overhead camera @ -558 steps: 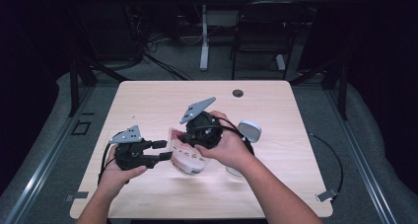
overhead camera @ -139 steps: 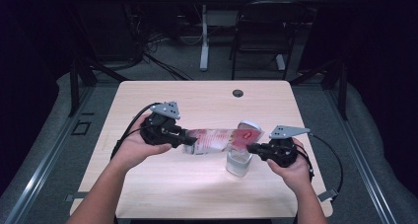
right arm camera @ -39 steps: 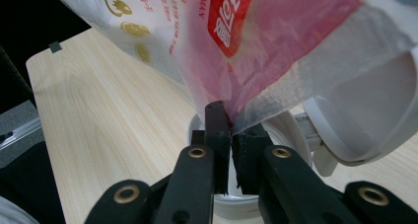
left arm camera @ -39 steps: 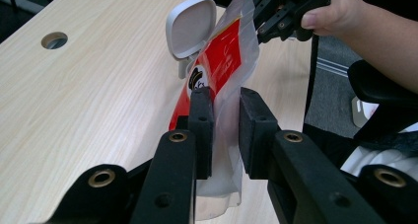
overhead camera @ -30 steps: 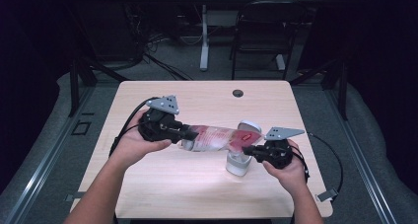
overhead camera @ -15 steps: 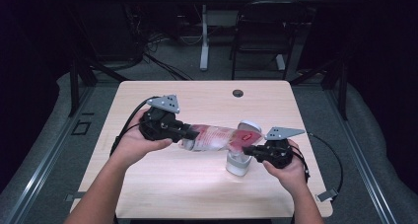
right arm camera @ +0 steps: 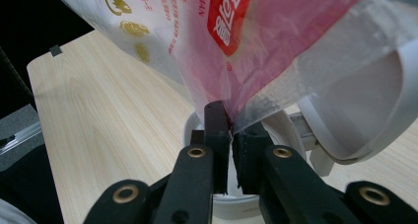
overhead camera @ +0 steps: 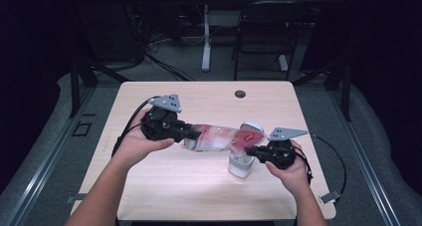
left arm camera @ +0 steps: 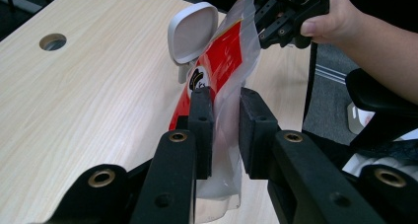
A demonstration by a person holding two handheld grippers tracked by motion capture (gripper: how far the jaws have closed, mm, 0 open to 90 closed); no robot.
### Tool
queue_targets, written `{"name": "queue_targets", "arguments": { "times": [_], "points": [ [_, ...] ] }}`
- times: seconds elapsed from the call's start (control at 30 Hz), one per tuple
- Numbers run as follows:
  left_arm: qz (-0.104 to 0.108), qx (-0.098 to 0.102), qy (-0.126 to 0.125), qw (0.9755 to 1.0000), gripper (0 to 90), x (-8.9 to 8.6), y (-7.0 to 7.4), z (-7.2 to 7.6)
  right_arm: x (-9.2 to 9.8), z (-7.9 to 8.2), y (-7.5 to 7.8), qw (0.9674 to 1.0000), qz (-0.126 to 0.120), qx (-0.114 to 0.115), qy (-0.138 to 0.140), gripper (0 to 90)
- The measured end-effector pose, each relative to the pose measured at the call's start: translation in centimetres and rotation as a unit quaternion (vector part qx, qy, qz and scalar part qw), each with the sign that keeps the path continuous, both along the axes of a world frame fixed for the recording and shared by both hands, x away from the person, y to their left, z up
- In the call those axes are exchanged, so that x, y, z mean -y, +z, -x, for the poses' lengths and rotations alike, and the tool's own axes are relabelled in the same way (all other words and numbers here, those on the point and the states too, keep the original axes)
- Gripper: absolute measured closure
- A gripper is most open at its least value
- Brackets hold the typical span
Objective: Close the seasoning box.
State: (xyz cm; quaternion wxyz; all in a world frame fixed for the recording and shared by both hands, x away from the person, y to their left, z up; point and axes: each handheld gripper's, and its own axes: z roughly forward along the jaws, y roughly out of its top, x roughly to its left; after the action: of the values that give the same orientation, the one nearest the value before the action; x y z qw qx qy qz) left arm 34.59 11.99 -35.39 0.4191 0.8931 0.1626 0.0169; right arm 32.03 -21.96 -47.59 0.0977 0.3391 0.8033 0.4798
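The plastic bag point(overhead camera: 219, 137) (red and clear) hangs stretched between both grippers: the left gripper point(overhead camera: 191, 134) has its jaws clamped on one end, the right gripper point(overhead camera: 247, 150) pinches the other, above a white container point(overhead camera: 240, 164) on the worktop point(overhead camera: 174, 181).

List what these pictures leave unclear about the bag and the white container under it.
- Inside of the white container: high view, the red and clear bag and right gripper cover its mouth.
- Bag's contents: right gripper view, too close and blurred.
- Bag's print: left gripper view, left gripper hides the lower part.
- Container's lid: right gripper view, cut off by the edge.
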Motion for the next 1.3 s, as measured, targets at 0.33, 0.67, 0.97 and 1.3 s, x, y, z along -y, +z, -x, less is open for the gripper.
{"name": "queue_targets", "arguments": {
  "times": [0.33, 0.67, 0.97, 1.3],
  "points": [
    [-0.002, 0.000, -0.002, 1.0000, 77.9, 0.21, 0.06, -0.09, 0.05, -0.18, -0.14, 1.0000, -0.003, 0.001, -0.009, 85.2],
    [-0.002, 0.000, -0.001, 1.0000, 78.0, 0.38, 0.12, -0.12, 0.05, -0.31, -0.25, 0.9999, -0.003, 0.001, -0.012, 85.0],
    [0.000, -0.001, -0.001, 1.0000, 78.0, 0.40, 0.10, -0.16, 0.05, -0.33, -0.27, 0.9999, -0.003, 0.000, -0.012, 84.9],
    [-0.002, -0.001, -0.003, 1.0000, 78.1, 0.44, 0.15, -0.16, 0.02, -0.33, -0.28, 0.9999, -0.001, -0.001, -0.010, 84.9]
  ]
}}
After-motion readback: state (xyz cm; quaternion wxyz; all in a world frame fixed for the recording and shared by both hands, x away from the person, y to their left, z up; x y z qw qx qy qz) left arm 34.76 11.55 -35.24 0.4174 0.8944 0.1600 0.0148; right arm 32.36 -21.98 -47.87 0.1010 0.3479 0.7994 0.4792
